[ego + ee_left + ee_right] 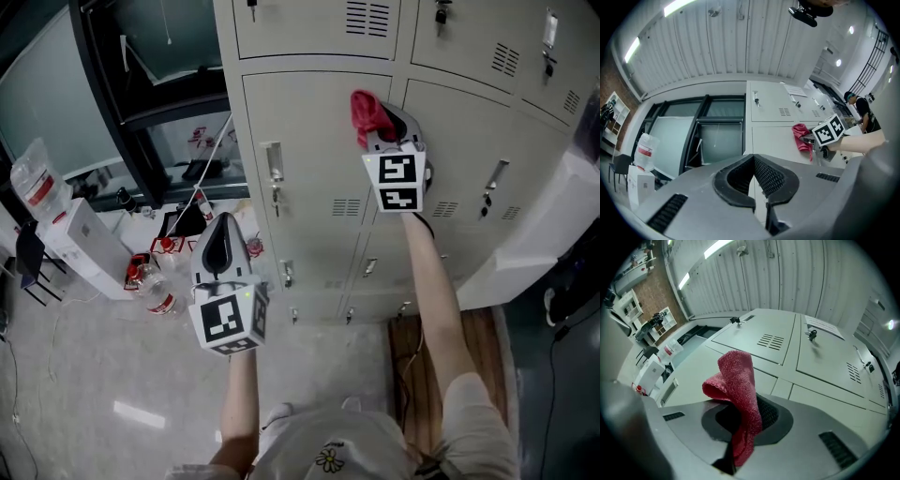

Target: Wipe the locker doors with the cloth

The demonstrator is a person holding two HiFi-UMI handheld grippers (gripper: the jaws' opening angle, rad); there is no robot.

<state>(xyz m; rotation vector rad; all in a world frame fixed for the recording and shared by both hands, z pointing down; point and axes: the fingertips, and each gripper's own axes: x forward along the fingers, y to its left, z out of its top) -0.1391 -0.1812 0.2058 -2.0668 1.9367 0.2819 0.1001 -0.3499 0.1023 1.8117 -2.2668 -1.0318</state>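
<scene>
your right gripper [382, 129] is clamped on the red cloth [368, 112]. the head view puts that cloth up against a locker door [309, 150], near its upper right corner and just left of the neighbouring door [469, 141]. the right gripper view adds what the head view cannot. there the cloth is pinched low between the two dark pads [771, 416], a folded loop stands up above them and a short tail hangs down toward the camera. it also shows keys [812, 335] in the locks of the farther lockers. your left gripper [223, 246] hangs low and to the left, well apart from the cloth, by the lockers' left edge over the floor [94, 375]. only the left gripper view shows its jaws, which sit together with nothing between them. that same view catches the right gripper from the side, its marker cube [829, 131] just right of the cloth, and a person [859, 107] far off at the right. the head view alone shows the big water bottle [36, 178] and the small bottles [159, 298] on the floor at the left.
</scene>
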